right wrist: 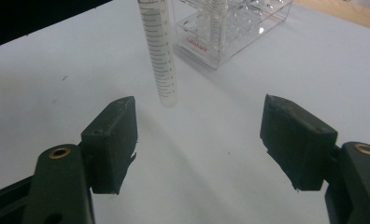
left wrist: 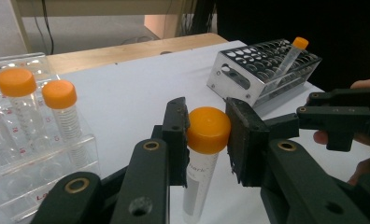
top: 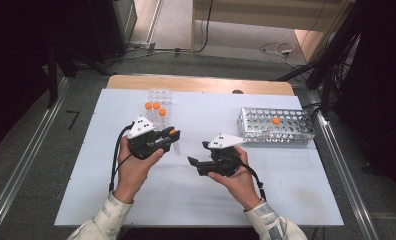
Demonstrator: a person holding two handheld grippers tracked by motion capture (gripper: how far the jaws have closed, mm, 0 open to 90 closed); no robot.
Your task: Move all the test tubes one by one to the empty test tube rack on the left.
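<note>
My left gripper [top: 172, 136] is shut on the orange cap of a clear graduated tube [left wrist: 199, 182], which hangs upright just above the white table. The jaws of the left gripper [left wrist: 206, 122] press the cap from both sides. In the right gripper view the same tube [right wrist: 162, 60] hangs a short way ahead of the jaws. My right gripper [top: 196, 152] is to the right of the left one, its jaws pointing toward the tube. The right gripper [right wrist: 199, 126] stands wide open with only bare table between its pads.
A clear plastic rack [top: 158, 97] with three orange-capped tubes stands just behind the left gripper. A perforated metal rack [top: 286, 131] at the right rear holds one leaning orange-capped tube [top: 276, 120]. The white board [top: 186, 200] ends near the person's sleeves.
</note>
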